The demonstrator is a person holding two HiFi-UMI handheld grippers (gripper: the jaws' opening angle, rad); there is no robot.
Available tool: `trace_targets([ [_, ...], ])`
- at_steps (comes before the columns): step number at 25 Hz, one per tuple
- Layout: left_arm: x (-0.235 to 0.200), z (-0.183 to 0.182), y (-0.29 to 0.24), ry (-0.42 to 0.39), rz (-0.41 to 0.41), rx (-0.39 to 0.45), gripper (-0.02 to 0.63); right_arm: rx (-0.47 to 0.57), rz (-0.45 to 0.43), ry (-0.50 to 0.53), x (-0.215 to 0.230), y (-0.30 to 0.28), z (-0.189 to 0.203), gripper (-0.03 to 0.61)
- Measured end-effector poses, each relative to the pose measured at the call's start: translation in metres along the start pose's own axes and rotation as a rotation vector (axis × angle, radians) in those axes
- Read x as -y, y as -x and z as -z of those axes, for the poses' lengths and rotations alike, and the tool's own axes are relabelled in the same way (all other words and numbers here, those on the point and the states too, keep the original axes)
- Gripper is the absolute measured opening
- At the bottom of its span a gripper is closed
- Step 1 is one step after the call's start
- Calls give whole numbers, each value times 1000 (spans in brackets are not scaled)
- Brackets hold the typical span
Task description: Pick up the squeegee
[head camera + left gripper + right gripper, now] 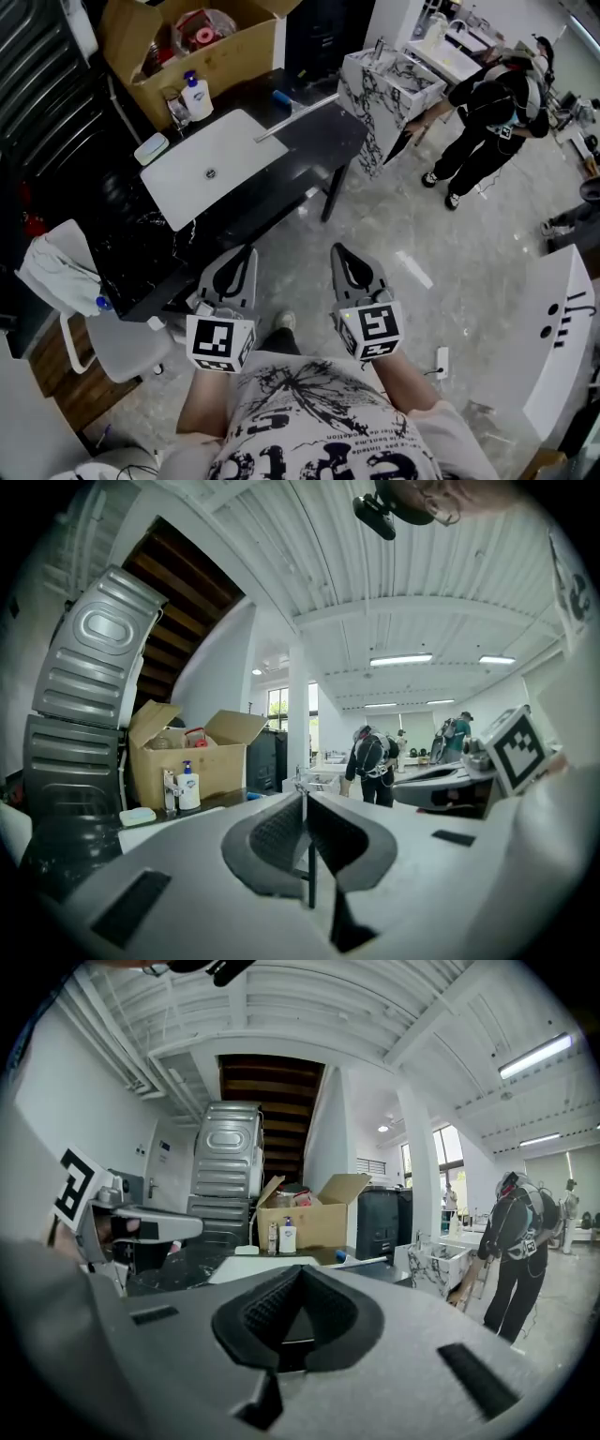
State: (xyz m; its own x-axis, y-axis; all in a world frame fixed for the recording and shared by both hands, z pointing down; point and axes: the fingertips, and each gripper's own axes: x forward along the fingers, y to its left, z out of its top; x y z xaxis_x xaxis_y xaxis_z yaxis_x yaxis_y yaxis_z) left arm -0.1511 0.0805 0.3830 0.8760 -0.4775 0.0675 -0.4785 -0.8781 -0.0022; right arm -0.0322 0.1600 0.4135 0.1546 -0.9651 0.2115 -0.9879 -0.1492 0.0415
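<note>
The squeegee, a long metal blade with a blue handle, lies on the far right part of the black table, beyond the white sink. The right gripper view shows the squeegee ahead, and in the left gripper view its blue handle peeks past the jaw. My left gripper and right gripper are held side by side over the floor, well short of the table. Both point toward it with jaws shut and nothing between them.
A white sink is set in the table, with a faucet, soap bottle and soap dish behind it. A cardboard box stands at the back. A marble cabinet and a bending person are at right, a chair at left.
</note>
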Motion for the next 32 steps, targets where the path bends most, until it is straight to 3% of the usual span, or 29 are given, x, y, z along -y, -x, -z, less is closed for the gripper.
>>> trace_targets([
  [7,-63,-31,-84,-14,-15,30,17,17,22,19,42,-94,-36,-8],
  [17,-125,-16,-171,27,-106,-16,18,1,-31,11,100,-215,-50,-8],
  [24,-154,-14,-256,34,-259,-46,17,-3,-135,28,168,-322,-60,-8],
  [32,-179,-24,-360,59,-468,-39,17,-63,-404,90,212,-433,-72,-8],
])
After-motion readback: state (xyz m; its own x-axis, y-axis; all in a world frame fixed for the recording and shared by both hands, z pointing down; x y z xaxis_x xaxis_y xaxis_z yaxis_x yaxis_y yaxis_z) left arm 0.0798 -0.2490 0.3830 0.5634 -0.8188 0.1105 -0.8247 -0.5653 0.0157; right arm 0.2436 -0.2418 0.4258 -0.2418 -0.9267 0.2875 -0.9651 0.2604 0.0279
